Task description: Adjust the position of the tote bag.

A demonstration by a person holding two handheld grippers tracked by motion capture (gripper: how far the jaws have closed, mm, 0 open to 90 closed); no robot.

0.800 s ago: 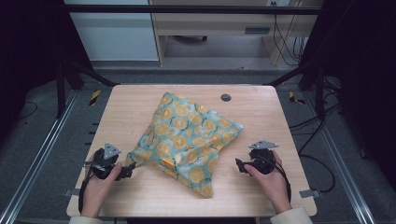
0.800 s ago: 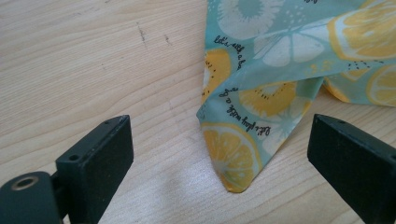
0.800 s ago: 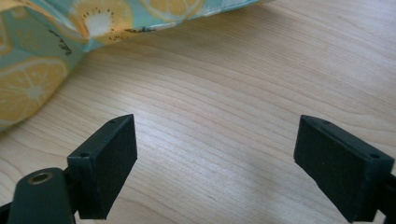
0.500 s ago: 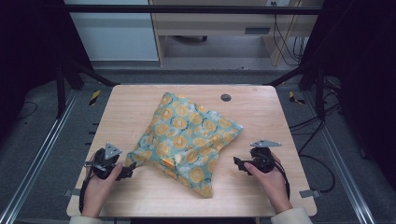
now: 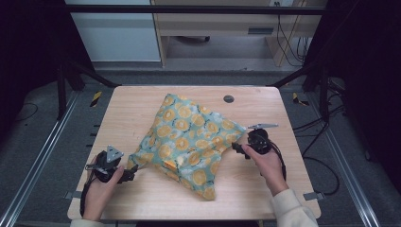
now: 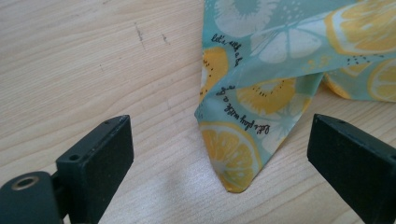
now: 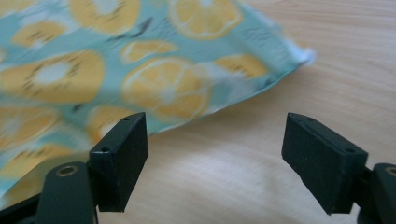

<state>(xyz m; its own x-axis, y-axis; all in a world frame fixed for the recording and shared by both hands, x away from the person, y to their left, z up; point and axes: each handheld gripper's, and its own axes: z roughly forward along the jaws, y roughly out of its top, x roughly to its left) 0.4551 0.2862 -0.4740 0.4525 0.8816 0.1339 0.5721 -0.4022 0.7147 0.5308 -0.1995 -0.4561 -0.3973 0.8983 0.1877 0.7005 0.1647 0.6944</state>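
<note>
Both grippers stand with jaws apart, empty. The left gripper (image 5: 131, 173) faces the near-left corner of the fruit-print cloth (image 5: 189, 142) — slide low and pinch that corner. The right gripper (image 5: 238, 148) nears its right corner. The cloth lies crumpled mid-worktop (image 5: 142, 101), long axis running far-left to near-right.

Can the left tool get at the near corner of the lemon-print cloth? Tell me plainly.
Probably yes. The left tool stands open, the lemon-print cloth has its corner flat on the wooden table between the jaws, untouched, with nothing in the way.
</note>
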